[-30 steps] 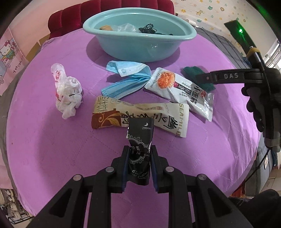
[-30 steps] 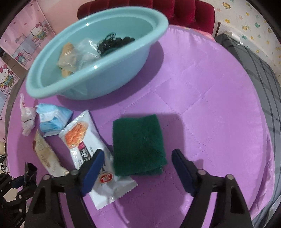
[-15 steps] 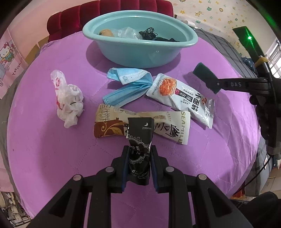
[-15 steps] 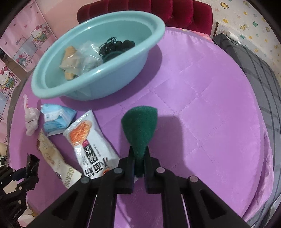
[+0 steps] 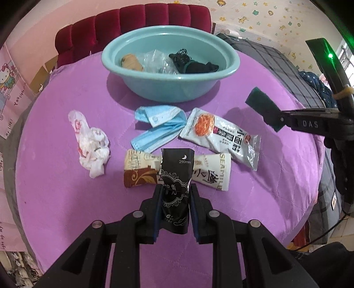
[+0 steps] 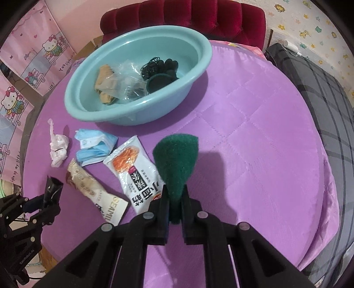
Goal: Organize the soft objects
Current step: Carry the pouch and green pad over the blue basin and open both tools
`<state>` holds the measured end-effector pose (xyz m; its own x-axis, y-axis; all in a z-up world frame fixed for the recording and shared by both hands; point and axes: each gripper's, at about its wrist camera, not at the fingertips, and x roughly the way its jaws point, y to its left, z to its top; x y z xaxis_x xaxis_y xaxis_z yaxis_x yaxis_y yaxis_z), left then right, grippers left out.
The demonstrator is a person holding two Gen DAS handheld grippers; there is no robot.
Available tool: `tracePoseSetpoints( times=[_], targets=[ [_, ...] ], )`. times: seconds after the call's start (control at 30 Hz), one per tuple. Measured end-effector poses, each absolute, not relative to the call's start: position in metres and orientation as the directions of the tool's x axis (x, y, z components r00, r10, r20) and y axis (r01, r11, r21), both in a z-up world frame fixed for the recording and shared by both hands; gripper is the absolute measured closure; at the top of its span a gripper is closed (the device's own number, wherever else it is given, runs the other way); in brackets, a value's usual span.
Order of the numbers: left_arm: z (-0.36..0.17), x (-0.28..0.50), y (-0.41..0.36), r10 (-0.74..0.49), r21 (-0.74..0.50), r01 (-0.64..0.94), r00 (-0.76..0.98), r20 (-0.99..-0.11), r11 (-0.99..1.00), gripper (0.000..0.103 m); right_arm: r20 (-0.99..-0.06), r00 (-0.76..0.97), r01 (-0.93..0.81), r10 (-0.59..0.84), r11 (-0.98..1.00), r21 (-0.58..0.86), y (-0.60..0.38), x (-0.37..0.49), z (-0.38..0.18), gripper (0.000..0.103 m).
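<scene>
My left gripper (image 5: 174,195) is shut on a black packet (image 5: 176,175), held above the purple table. My right gripper (image 6: 174,199) is shut on a folded green scouring pad (image 6: 174,159), lifted off the cloth; the same pad (image 5: 262,108) shows at the right in the left wrist view. A teal basin (image 5: 170,88) stands at the back and holds a tan item, clear plastic and dark pieces. On the cloth lie a blue face mask (image 5: 159,126), a white noodle packet (image 5: 221,135), a brown-and-white packet (image 5: 212,172) and a crumpled white plastic bag (image 5: 90,146).
The round table wears a purple quilted cover (image 6: 265,144). A red padded chair (image 6: 183,15) stands behind the basin. A grey checked bed (image 6: 327,106) lies to the right. Pink cartoon posters (image 6: 28,62) hang on the left wall.
My right gripper closed on the green pad, which lay flat a second ago, and raised it off the cloth. My left gripper rose a little with the black packet.
</scene>
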<state>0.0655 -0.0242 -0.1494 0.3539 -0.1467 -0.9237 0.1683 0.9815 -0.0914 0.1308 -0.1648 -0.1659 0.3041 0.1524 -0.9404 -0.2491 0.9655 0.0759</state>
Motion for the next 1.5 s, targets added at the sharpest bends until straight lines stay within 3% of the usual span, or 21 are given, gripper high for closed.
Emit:
tracePoseSetpoints(
  times=[0.97, 1.5],
  targets=[
    [-0.060, 0.139, -0.029, -0.190, -0.074, 0.271, 0.436, -0.880, 0.960, 0.078, -0.903, 0.355, -0.323, 0.243, 0.938, 0.125, -0.122, 0.152, -0.058, 0.094],
    [-0.072, 0.237, -0.023, -0.202, -0.084, 0.288, 0.413, -0.888, 0.954, 0.077, -0.904, 0.371, -0.306, 0.212, 0.947, 0.096, -0.093, 0.243, -0.066, 0.094]
  ],
)
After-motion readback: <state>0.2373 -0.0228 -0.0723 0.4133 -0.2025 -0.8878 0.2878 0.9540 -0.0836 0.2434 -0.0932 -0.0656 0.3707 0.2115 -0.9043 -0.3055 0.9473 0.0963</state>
